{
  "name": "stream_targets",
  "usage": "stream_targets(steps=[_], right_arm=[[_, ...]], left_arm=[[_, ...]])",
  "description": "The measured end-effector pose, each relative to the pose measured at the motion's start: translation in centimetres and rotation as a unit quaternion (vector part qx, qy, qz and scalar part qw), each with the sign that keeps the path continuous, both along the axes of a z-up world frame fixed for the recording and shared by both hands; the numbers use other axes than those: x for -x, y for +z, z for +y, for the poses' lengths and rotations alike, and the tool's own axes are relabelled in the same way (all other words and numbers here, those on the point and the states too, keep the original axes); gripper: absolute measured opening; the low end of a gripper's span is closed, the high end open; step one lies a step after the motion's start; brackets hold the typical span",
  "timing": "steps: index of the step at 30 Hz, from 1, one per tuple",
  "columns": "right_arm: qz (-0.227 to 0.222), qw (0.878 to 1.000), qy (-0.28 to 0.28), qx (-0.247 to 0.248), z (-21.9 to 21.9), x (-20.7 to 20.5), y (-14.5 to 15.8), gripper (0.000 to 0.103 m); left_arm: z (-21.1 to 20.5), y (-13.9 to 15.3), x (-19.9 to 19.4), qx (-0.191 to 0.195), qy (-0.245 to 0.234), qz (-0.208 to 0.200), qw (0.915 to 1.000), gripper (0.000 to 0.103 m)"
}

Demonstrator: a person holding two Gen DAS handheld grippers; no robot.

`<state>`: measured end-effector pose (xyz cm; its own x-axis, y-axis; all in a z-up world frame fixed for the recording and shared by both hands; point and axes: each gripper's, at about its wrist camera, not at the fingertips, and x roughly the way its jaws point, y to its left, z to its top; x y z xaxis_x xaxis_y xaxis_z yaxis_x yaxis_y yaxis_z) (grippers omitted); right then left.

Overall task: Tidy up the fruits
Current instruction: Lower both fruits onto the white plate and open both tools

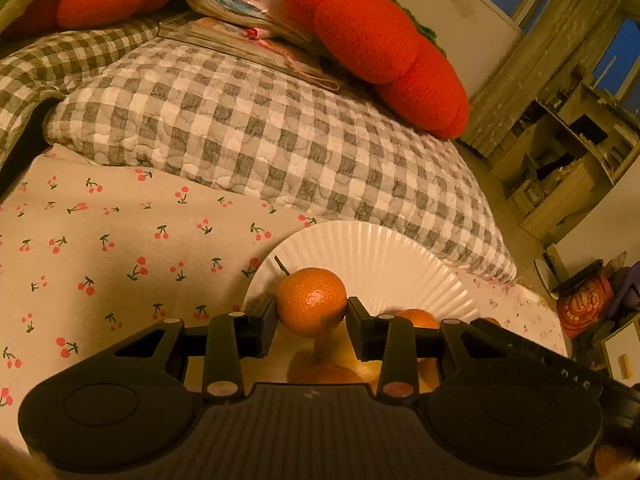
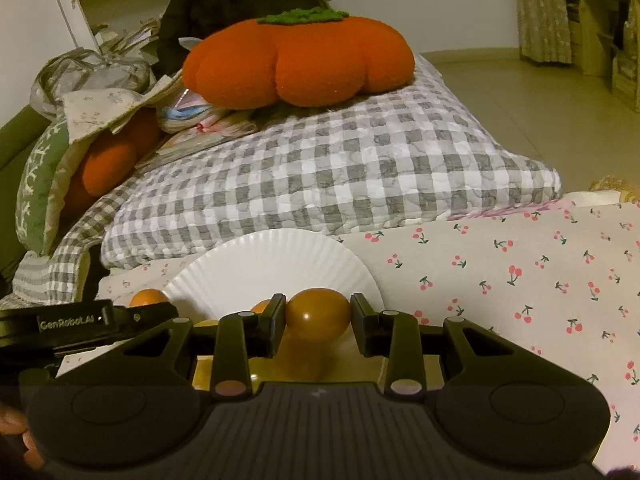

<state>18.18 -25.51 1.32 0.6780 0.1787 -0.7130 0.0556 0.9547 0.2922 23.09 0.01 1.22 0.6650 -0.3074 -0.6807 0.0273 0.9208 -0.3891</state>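
My left gripper (image 1: 312, 314) is shut on a dimpled orange tangerine (image 1: 311, 296) with a short stem, held just above the near rim of a white fluted paper plate (image 1: 384, 260). Two more orange fruits (image 1: 418, 317) (image 1: 326, 374) lie below and behind the fingers on a pale wooden surface (image 1: 362, 368). My right gripper (image 2: 318, 316) is shut on a smooth yellow-orange fruit (image 2: 318, 308) before the same plate (image 2: 272, 264). The left tool's black housing (image 2: 76, 324) shows at the left with its tangerine (image 2: 149, 297).
The plate lies on a cherry-print sheet (image 2: 520, 280). A grey checked quilt (image 1: 260, 128) lies just beyond it. Orange pumpkin cushions (image 2: 300, 60) (image 1: 380, 44) and a pile of papers sit on the quilt. Bare floor (image 2: 540, 100) and wooden shelves (image 1: 568, 160) are beyond the bed.
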Motion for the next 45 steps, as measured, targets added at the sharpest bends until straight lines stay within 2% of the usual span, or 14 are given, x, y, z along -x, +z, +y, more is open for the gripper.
stream_targets(steps=[10,18,30,45], right_arm=[[0.003,1.0,-0.005,-0.011,0.0,0.1,-0.6,0.033],[-0.007,0.999,-0.012,-0.031,-0.2,0.5,0.3,0.039],[-0.028,0.999,-0.006,-0.038,0.8,1.8,2.4,0.042],[-0.02,0.999,0.029,-0.034,3.4,4.3,3.1,0.045]], left_arm=[[-1.3,-0.3,0.2,-0.02,-0.025,-0.003,0.9995,0.03],[-1.2,0.4,0.6,-0.013,-0.028,-0.01,0.9995,0.045],[-0.9,2.7,2.7,-0.014,-0.017,-0.03,0.9993,0.06],[0.1,4.5,6.4,-0.046,-0.006,-0.04,0.9981,0.071]])
